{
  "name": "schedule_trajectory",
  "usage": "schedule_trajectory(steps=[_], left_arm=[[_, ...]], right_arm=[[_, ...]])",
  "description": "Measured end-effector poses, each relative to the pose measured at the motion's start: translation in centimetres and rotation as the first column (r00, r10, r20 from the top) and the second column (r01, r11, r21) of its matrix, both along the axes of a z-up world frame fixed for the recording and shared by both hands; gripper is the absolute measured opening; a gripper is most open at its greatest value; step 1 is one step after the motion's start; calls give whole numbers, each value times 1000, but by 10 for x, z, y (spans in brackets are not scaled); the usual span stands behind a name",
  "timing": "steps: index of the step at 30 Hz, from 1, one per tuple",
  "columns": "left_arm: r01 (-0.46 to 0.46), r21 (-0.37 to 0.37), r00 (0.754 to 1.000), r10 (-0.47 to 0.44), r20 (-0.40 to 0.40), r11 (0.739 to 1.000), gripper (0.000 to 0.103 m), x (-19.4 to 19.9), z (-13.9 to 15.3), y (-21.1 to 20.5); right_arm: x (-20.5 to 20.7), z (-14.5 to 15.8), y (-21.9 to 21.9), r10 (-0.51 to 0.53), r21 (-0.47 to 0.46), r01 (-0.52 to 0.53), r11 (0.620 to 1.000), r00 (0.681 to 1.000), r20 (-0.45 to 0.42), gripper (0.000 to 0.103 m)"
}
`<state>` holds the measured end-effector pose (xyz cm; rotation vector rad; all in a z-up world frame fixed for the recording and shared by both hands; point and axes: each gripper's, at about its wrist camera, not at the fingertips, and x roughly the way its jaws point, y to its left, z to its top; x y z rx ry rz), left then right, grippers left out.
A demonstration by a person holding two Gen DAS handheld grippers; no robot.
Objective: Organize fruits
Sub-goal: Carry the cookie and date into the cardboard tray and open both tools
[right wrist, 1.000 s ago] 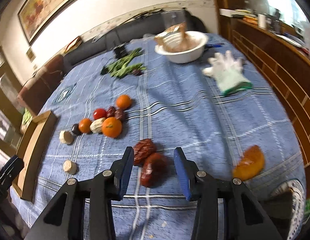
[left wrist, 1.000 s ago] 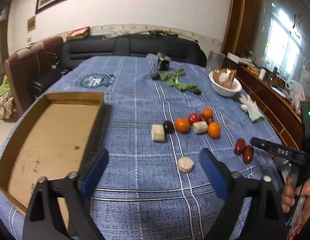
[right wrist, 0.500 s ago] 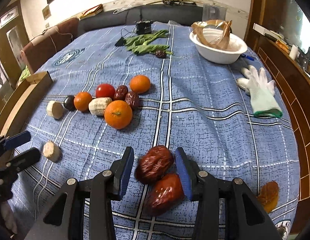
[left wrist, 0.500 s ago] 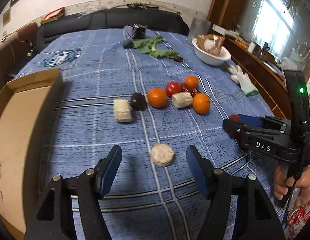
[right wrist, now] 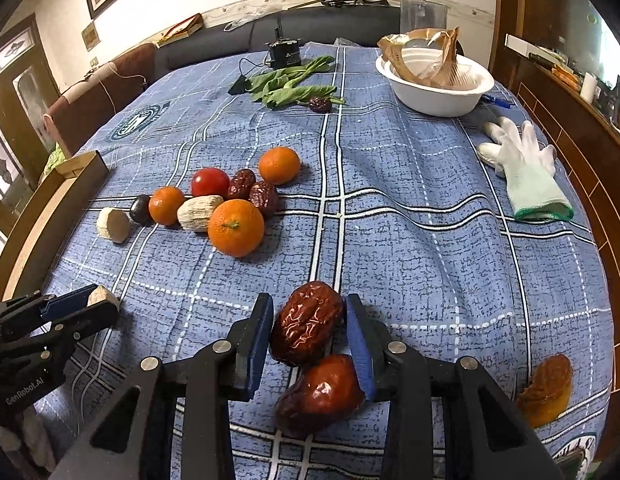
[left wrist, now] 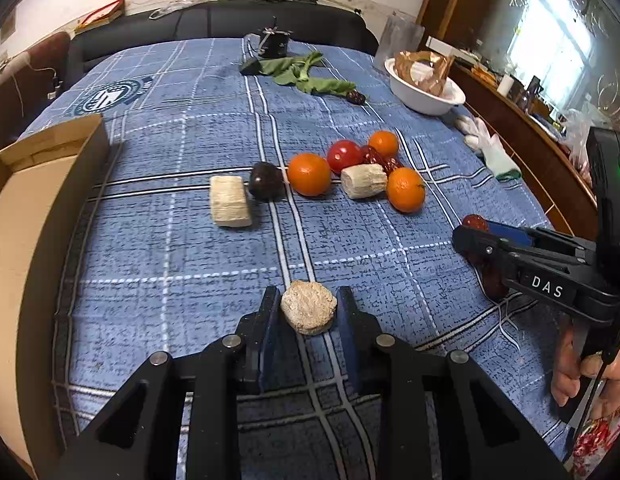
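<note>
Now, left claw (left wrist: 308, 312): closed around pale round slice (left wrist: 308, 312), ready for lifting.
Right claw (right wrist: 310, 324): pinching upper red date (right wrist: 307, 322), for sorting.

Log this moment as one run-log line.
left gripper: shut on beige disc | right gripper: shut on date | both on cloth

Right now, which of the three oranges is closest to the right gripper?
The biggest orange, at the near edge of the fruit cluster beside the pale root piece, closest to the right gripper.
</note>
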<state>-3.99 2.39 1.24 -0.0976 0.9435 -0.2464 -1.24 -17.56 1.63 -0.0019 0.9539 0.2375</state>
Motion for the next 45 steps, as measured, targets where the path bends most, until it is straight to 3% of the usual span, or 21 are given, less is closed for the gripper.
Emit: schedule_trajectory(steps=[9, 15, 23, 27, 30, 38, 45], left_arm=[[-39, -12, 996, 40, 85, 999, 27, -23, 32, 21], [-80, -34, 992, 83, 98, 996, 27, -35, 39, 43], [-197, -58, 973, 202, 111, 979, 28, -51, 51, 101], [-302, -23, 946, 303, 119, 953, 28, -62, 56, 148], [-399, 25, 912, 394, 112, 917, 28, -71, 52, 189], [-556, -3, 831, 556, 16, 831, 28, -92, 28, 271], [-577, 9, 816, 577, -7, 816, 28, -94, 20, 285]], right_arm=[[-19, 28, 19, 33, 10, -33, 999, 998, 57, 39], [-31, 35, 44, 76, 6, -76, 997, 995, 64, 40], [-46, 48, 112, 198, 85, -203, 976, 978, 59, 40], [-54, 55, 156, 287, 124, -293, 948, 956, 63, 40], [-58, 57, 195, 361, 162, -366, 916, 931, 56, 40], [-73, 40, 296, 517, 178, -513, 840, 855, 25, 41], [-84, 17, 345, 580, 104, -577, 810, 815, -1, 41]])
